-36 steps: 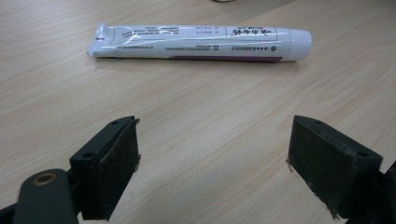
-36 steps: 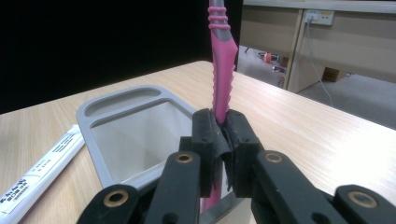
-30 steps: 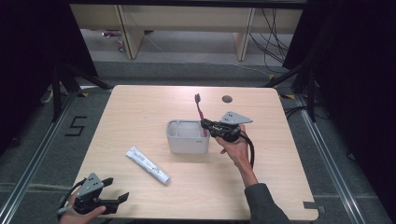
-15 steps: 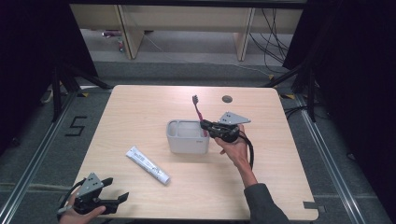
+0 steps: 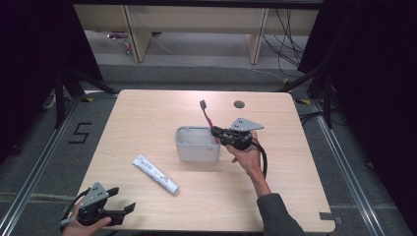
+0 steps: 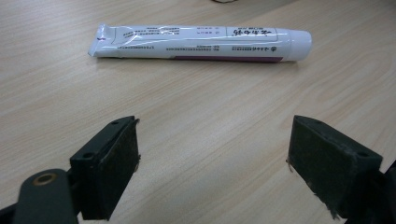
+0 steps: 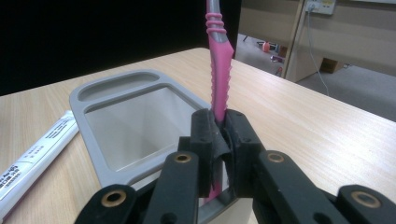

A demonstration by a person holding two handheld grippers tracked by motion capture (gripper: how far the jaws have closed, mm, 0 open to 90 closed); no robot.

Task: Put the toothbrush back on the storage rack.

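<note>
A pink toothbrush (image 5: 207,118) (image 7: 219,70) stands nearly upright, bristles up, at the right end of a grey plastic holder (image 5: 196,149) (image 7: 88,100). My right gripper (image 5: 217,132) (image 7: 221,135) is shut on its handle just above the holder's rim, and the lower end dips inside. A white toothpaste tube (image 5: 155,173) (image 6: 196,42) (image 7: 32,154) lies flat on the table, left of the holder. At the near left corner my left gripper (image 5: 125,214) (image 6: 212,163) rests low and open, nothing between its pads (image 6: 112,168), with the tube lying crosswise ahead of it.
The wooden table (image 5: 305,162) has a round cable hole (image 5: 239,104) near its far edge. The holder has a narrow slot compartment (image 7: 119,85) beside its main bin. Shelving and cables stand on the floor beyond the table.
</note>
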